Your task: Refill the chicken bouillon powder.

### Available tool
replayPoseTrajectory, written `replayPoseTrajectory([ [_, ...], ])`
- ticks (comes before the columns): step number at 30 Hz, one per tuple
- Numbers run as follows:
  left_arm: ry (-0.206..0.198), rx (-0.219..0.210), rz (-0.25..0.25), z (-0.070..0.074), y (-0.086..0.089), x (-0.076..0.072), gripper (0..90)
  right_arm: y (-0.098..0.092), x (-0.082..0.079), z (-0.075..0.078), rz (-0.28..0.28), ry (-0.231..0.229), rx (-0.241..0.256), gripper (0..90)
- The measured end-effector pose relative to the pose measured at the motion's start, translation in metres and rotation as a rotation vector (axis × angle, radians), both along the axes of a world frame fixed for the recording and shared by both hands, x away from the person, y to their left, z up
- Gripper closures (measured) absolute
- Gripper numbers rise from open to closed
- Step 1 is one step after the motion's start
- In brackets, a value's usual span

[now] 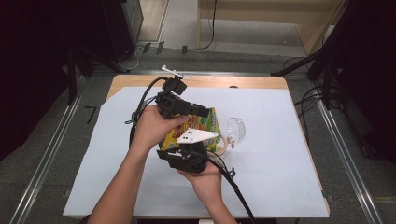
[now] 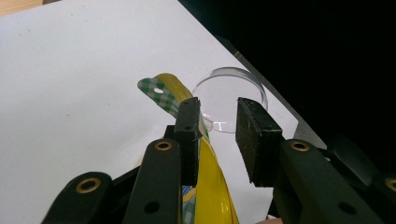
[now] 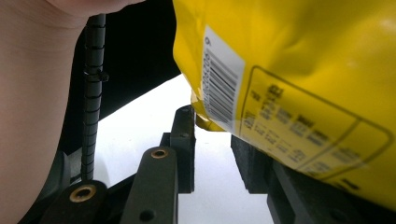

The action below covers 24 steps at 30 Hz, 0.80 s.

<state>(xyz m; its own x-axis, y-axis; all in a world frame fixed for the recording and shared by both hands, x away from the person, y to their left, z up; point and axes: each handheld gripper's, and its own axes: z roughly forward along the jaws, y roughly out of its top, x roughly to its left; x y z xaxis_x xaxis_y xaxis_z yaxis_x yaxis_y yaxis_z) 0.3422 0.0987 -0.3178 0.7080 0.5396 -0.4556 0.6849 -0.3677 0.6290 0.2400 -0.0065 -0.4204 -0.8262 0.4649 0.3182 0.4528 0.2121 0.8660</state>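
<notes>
high view: we are working a yellow snack bag [image 1: 211, 122] between our two grippers near the middle of the table [image 1: 280, 186], with a clear glass bowl [image 1: 237, 129] lying just beside it toward the right edge.

left gripper view: we are seeing the left gripper [image 2: 217, 122] with its jaws standing apart, the bag's green-checked top edge [image 2: 159, 91] lying against the outer side of one jaw and not between the pads, and the bowl beyond. right gripper view: we are holding the right gripper [image 3: 211, 140] at the bag's bottom corner [image 3: 201, 122], jaws narrow but not yet pinching it. we are judging that the top seal needs to sit squarely between the left pads before closing, while the right one is taking a firm bite on the corner, keeping the bag clear of the bowl.
</notes>
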Motion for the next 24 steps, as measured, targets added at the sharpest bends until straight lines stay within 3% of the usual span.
replayPoseTrajectory([
  [6,0.001,0.008,-0.003,-0.001,0.001,0.0,70.6,0.001,-0.001,0.0,0.001,0.0,0.001,72.2],
  [17,0.034,0.005,-0.014,-0.002,0.009,-0.002,70.6,0.007,-0.004,-0.009,-0.004,-0.039,0.011,66.8],
  [24,0.047,0.02,-0.011,-0.005,0.011,-0.003,71.0,0.008,-0.004,-0.014,0.004,-0.034,0.029,64.8],
])
